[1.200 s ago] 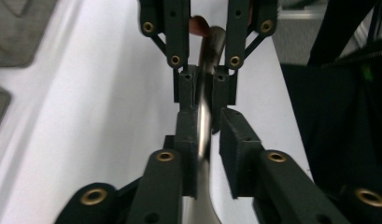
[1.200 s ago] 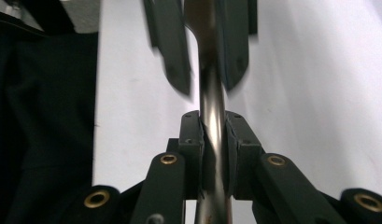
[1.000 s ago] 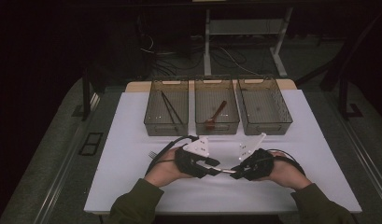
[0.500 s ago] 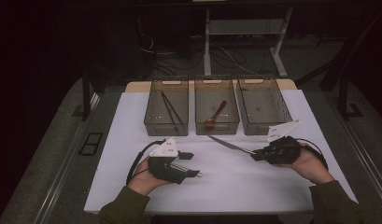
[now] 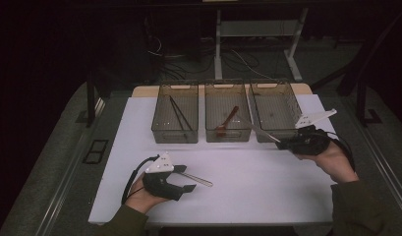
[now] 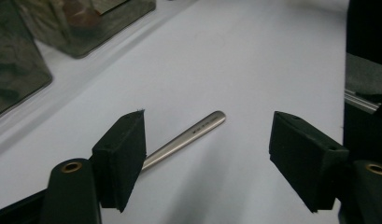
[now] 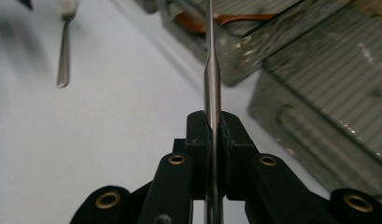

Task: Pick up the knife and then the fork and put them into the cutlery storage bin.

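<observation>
Knife (image 7: 211, 79) sits clamped by its handle in our right gripper (image 5: 283, 144), blade out toward the bins, looks lined up for the right bin (image 5: 277, 111). Fork (image 5: 196, 179) lies flat on the white table (image 5: 267, 191); left gripper (image 6: 207, 161) just let its jaws open, handle loose between them. Fork tines hidden behind the gripper, knife tip hard to make out against bin mesh.

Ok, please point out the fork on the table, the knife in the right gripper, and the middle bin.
fork (image 6: 188, 135), left gripper view, on its handle.
knife (image 7: 212, 79), right gripper view, on its handle.
middle bin (image 5: 227, 139), high view, on its front wall.
</observation>
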`<action>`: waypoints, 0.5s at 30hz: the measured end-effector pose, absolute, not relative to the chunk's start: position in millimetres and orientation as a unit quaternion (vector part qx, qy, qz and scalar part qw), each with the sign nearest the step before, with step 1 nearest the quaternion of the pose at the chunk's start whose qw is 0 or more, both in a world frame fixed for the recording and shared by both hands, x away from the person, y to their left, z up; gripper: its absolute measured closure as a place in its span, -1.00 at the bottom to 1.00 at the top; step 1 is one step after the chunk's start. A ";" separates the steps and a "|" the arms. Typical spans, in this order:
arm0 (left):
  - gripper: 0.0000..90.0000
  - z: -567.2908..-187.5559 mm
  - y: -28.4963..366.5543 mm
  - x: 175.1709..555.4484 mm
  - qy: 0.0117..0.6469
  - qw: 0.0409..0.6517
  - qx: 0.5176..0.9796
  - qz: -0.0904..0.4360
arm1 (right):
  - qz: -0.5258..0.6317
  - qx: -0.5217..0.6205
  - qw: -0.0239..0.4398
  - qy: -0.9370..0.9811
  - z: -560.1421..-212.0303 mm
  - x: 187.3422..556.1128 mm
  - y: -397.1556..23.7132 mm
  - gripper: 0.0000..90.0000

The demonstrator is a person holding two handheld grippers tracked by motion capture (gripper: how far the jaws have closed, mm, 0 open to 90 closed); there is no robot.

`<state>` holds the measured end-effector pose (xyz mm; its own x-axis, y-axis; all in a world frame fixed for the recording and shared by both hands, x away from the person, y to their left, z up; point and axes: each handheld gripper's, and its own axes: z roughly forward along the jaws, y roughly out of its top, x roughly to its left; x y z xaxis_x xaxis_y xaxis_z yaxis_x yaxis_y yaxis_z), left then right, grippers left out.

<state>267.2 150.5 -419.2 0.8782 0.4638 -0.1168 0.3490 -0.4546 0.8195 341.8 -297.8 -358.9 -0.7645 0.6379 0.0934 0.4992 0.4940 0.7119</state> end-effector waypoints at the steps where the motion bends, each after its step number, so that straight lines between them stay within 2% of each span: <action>1: -0.49 -420.5 150.8 267.1 0.241 0.465 0.850 0.061 | 0.379 0.339 0.094 0.856 -356.6 346.0 -300.4 0.86; 7: -0.65 -423.0 151.5 269.1 0.248 0.460 0.849 0.072 | 0.380 0.393 0.117 0.829 -344.3 374.5 -316.7 0.86; 15: -0.71 -423.9 152.2 269.8 0.255 0.456 0.849 0.076 | 0.342 0.459 0.141 0.808 -346.2 417.6 -328.3 0.86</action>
<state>269.8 152.2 -423.9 0.8581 0.5028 -0.1040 0.3643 -0.4534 0.8135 417.6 -328.3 -346.2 -0.5398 0.8374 0.0857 0.6448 0.3458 0.6817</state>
